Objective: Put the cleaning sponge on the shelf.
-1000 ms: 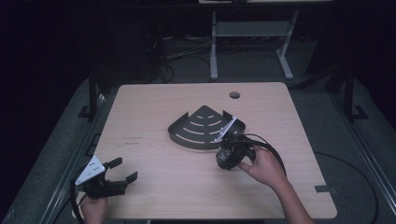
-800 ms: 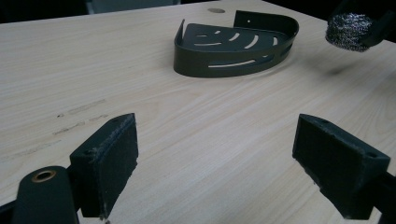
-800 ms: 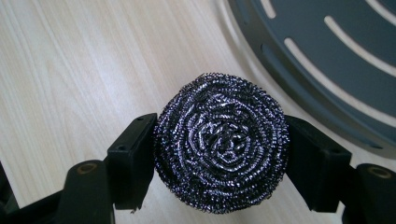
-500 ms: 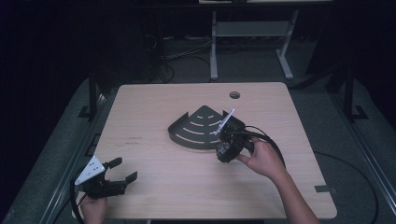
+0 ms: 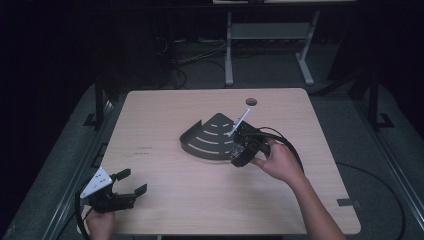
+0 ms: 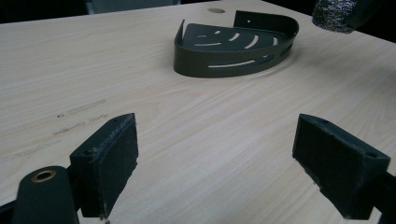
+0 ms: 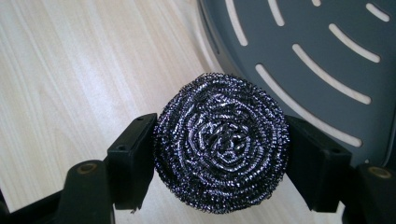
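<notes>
Tool in your right hand [image 5: 239, 152] is clamped on the steel-wool scourer [image 7: 221, 142] — both pads press its sides, and the round coil faces the right gripper view's camera. From above you can see that tool at the near right edge of the dark corner caddy [image 5: 210, 137], which sits near the middle of the worktop [image 5: 165, 110]. In the right gripper view the scourer hangs over the caddy's curved rim, half above bare wood and half above the slotted floor.

That is the relation the coming move turns on: the caddy's floor lies just to the far left of what you hold, so judging from this, a short carry that way would bring the scourer fully over the slots. The scourer is round, so it has no long axis to line up; the caddy's upright walls meet at its far corner, and the curved front faces you.

Your left tool [image 6: 215, 158] waits at the near left corner of the worktop — jaws wide, nothing between them, well apart from the caddy. Your right hand is plainly the nearer one.
</notes>
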A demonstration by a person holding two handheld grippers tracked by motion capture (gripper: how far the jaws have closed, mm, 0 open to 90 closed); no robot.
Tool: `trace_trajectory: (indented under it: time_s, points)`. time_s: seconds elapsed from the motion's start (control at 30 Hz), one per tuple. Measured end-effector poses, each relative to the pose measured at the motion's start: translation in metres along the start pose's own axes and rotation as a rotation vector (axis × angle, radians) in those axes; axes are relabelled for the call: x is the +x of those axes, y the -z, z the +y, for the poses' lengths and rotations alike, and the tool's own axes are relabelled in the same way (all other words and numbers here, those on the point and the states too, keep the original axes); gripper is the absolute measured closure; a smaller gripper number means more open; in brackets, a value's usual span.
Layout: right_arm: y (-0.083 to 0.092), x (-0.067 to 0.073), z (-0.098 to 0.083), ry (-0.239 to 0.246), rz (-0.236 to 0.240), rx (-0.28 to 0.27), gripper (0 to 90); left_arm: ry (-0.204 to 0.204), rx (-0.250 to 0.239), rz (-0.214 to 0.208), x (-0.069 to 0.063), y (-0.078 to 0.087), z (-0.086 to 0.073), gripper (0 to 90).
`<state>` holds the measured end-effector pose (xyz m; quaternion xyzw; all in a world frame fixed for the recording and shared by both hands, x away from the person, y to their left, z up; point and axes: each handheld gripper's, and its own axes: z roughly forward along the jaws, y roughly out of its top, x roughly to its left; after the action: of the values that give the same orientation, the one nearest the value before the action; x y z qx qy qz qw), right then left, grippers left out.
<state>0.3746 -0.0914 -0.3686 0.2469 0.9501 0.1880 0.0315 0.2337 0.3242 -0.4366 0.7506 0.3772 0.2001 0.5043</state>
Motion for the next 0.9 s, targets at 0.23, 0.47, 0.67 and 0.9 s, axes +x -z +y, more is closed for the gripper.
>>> trace_trajectory:
  time_s: [0.23, 0.47, 0.67, 0.9]
  points:
    - [0.0, -0.007, 0.005, -0.005, -0.001, 0.011, 30.1, -0.001, -0.002, 0.002, 0.001, 0.001, 0.0, 13.7]
    - [0.001, -0.012, 0.014, -0.006, 0.003, 0.009, 30.0, 0.0, -0.005, -0.001, 0.001, 0.001, 0.0, 13.7]
    - [0.002, -0.016, 0.022, -0.007, -0.007, 0.019, 30.0, 0.001, -0.006, -0.001, 0.001, 0.001, 0.0, 13.7]
    - [0.003, -0.021, 0.03, -0.007, -0.011, 0.03, 30.0, 0.004, -0.006, -0.002, 0.001, 0.001, 0.0, 13.7]
